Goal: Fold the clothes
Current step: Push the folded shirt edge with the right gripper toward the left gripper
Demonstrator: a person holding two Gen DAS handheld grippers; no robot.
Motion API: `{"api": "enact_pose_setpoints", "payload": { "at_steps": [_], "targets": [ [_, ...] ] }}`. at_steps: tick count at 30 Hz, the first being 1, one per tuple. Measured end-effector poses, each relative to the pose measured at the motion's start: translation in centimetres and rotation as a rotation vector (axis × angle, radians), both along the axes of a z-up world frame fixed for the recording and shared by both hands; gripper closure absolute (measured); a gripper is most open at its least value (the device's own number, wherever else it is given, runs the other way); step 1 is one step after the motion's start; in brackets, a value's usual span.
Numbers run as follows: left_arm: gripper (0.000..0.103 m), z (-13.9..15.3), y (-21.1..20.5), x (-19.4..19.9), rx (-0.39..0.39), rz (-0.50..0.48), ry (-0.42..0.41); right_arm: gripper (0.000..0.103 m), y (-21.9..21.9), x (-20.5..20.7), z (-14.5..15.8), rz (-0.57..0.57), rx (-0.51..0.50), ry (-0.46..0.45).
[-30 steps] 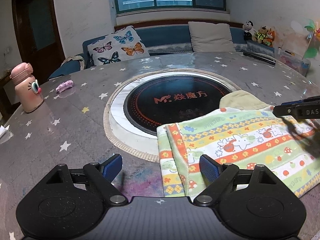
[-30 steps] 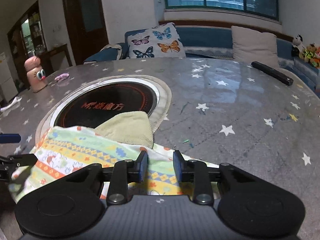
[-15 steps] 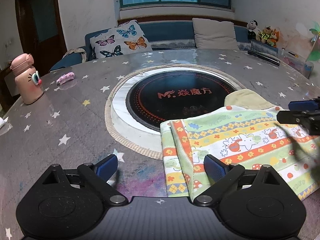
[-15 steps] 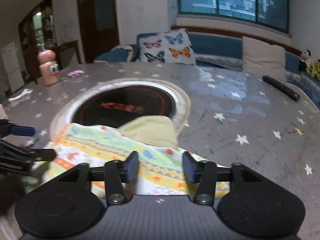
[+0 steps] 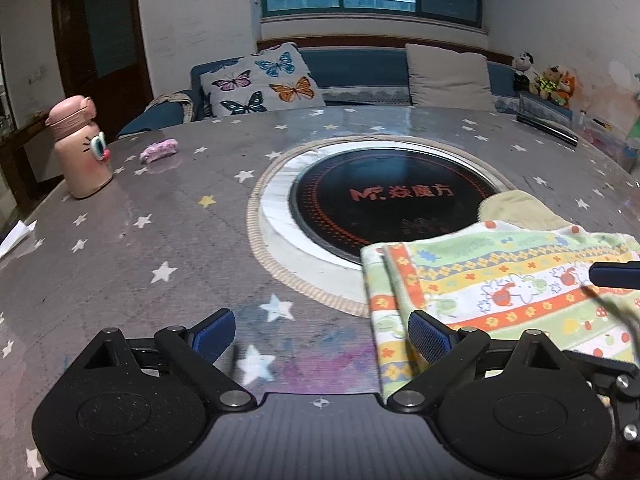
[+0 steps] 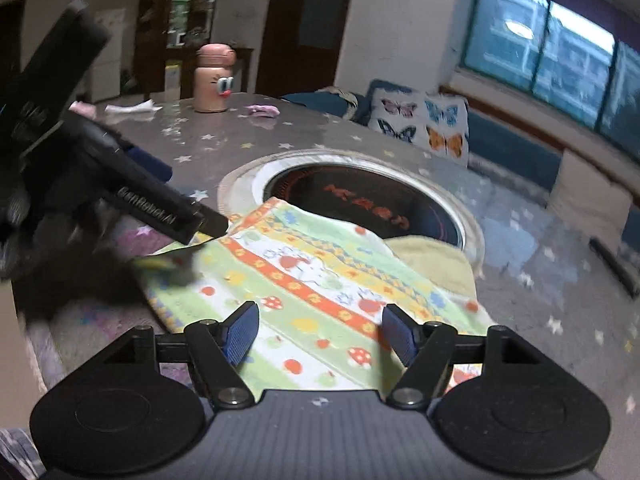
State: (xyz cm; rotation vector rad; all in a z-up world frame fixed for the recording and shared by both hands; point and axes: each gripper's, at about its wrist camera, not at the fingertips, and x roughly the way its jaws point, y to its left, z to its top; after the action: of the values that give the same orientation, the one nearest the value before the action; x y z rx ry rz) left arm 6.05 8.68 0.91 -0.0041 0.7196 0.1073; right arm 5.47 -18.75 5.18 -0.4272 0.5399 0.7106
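On the star-printed grey round table (image 5: 120, 248), the left gripper (image 5: 320, 334) hovers with jaws spread wide and empty, its right pad just over the near-left corner of the striped, cartoon-print cloth garment (image 5: 500, 280). The garment lies folded, overlapping the black round cooktop (image 5: 384, 200), long axis left-right. The right gripper (image 6: 318, 334) gapes above it, holding nothing. Risk: a shallow pinch catches one layer, dragging the fold askew.

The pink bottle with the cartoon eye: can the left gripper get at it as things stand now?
Probably yes. The left gripper is open and empty, and only bare table lies between it and the pink bottle.
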Motion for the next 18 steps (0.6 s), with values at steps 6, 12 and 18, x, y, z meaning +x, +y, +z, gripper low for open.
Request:
{"api": "enact_pose_setpoints", "payload": {
  "at_steps": [6, 12, 18],
  "targets": [
    [0.008, 0.6, 1.4, -0.4, -0.032, 0.036, -0.01, 0.032, 2.0, -0.7, 0.8, 0.057, 0.013, -0.017],
    [0.013, 1.2, 2.2, -1.0, -0.086, 0.036, -0.022, 0.033, 4.9, -1.3, -0.2, 0.128, -0.016, -0.006],
    [0.021, 1.3, 2.2, -1.3, -0.171, 0.005, -0.012, 0.045, 5.8, -2.2, 0.1, 0.176, -0.034, -0.029]
  ]
}}
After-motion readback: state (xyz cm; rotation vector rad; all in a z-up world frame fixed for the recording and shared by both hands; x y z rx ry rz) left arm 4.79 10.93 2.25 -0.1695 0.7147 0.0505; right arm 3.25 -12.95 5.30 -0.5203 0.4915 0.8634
